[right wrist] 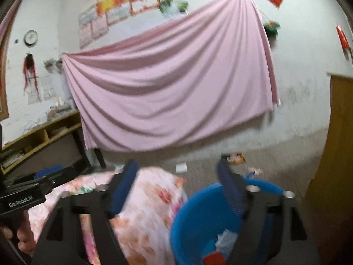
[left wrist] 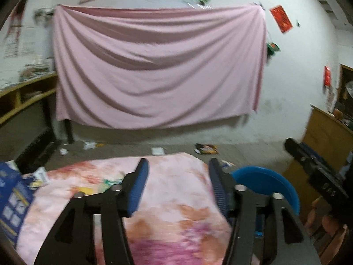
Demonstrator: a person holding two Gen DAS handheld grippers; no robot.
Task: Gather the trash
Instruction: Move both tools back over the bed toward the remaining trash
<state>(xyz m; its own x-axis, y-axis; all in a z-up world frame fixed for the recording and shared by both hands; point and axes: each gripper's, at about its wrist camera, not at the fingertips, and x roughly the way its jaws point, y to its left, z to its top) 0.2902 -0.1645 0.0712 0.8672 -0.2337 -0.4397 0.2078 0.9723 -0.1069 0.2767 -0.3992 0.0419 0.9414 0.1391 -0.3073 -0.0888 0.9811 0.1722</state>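
Both tools are up off the surface, pointed across the room at the pink sheet (left wrist: 158,66) on the far wall. The left tool (left wrist: 176,165) stands wide with nothing between its pads; the right tool (right wrist: 176,167) is wide too, and empty.

The blue bin (right wrist: 207,218) sits right under the right tool, just below and slightly right of its tips, with scraps already in the bottom. From the left tool the bin (left wrist: 264,183) lies close by on the right.

What is left to collect lies further off. On the surface, a yellow-and-green wrapper (left wrist: 106,185) is just left of the left tool's near finger, touching the flowered cloth (left wrist: 176,198); the left hand is plainly the nearer one. Its long axis I cannot make out through the blur. On the floor ahead, well beyond both tools, lie a white scrap (right wrist: 181,167) and a dark-and-yellow packet (right wrist: 236,158), the packet lying crosswise, closer to the right tool's line.
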